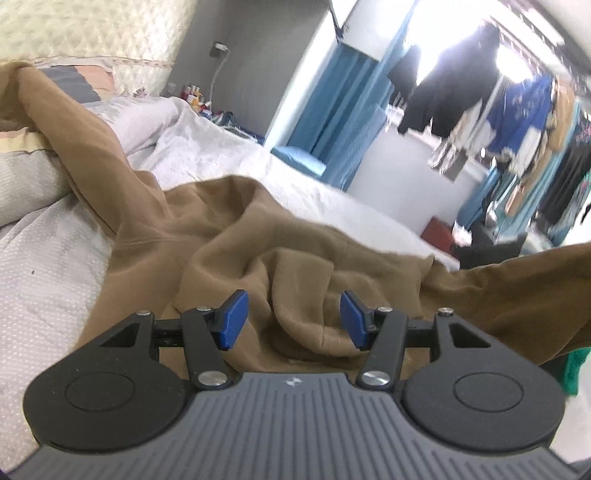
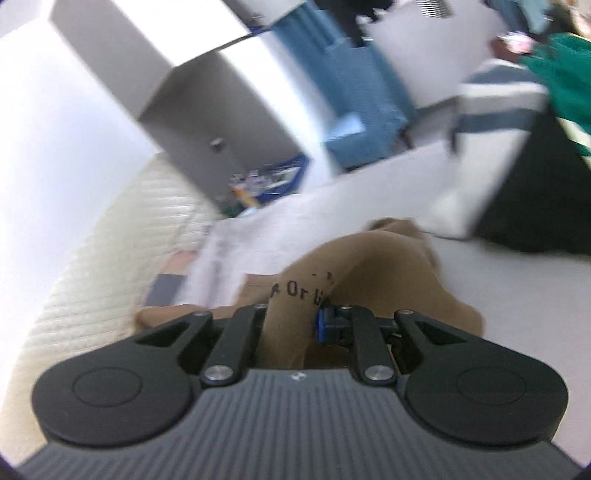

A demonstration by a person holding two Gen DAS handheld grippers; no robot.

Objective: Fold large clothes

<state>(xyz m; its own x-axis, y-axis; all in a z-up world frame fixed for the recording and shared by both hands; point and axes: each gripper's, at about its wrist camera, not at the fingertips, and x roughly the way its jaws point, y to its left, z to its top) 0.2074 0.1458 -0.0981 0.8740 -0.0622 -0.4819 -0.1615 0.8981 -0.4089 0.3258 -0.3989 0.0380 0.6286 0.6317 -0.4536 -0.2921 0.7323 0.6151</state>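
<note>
Left wrist view: a brown garment sprawled over a bed, open jaws above it.
A white textured bedspread covers the bed, with a cream quilted headboard at upper left, blue curtains and hanging clothes by a bright window. The large brown fleece sweatshirt lies crumpled, its long axis running from a sleeve at upper left to a lifted part at the right edge. The left gripper stands half-wide over a fold, its blue pads clear of the cloth.

Right wrist view: blurred and tilted, brown cloth pinched.
The right gripper is closed tight on a bunch of the sweatshirt, which runs away from the jaws towards the bed and shows black lettering. A grey wall and the headboard lie beyond.
</note>
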